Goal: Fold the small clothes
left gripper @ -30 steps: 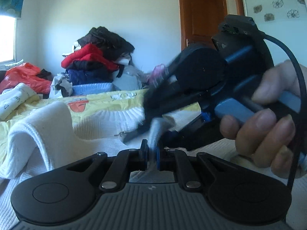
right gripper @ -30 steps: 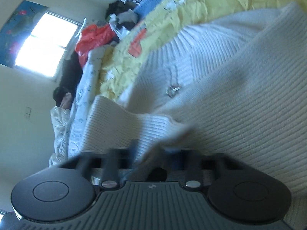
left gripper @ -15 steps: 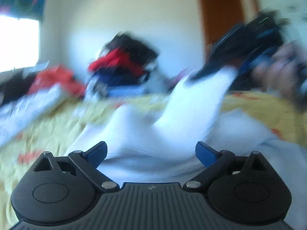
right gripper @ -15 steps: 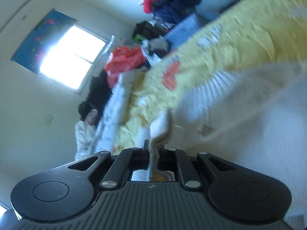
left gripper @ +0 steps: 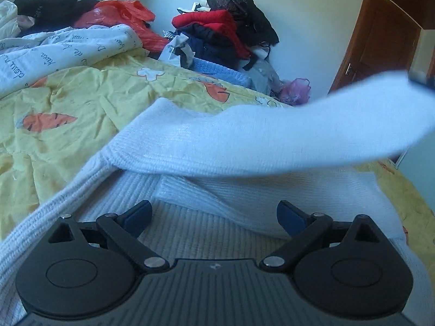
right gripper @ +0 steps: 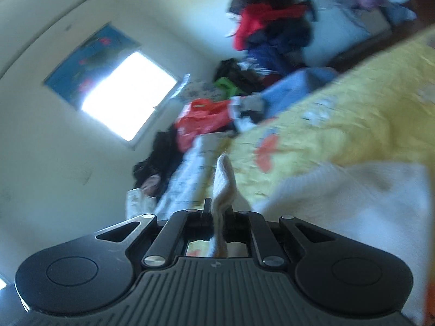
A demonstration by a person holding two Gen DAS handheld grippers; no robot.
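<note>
A white knit sweater (left gripper: pixel 244 198) lies on the yellow carrot-print bed sheet (left gripper: pixel 68 95). One sleeve (left gripper: pixel 272 135) is lifted and stretched across toward the upper right in the left wrist view. My left gripper (left gripper: pixel 214 216) is open and empty, low over the sweater's body. My right gripper (right gripper: pixel 218 212) is shut on the sleeve cuff (right gripper: pixel 224 182), which sticks up between its fingers; the rest of the sweater (right gripper: pixel 353 203) hangs to its right. The right wrist view is tilted and blurred.
A pile of red, black and navy clothes (left gripper: pixel 225 32) sits against the far wall. An orange plastic bag (left gripper: pixel 122 16) and a white printed quilt (left gripper: pixel 62 51) lie at the bed's far left. A brown wooden door (left gripper: pixel 380 46) stands at the right.
My left gripper let go of the cloth and opened. My right gripper closed on the sleeve cuff and lifted it up and across the sweater.
</note>
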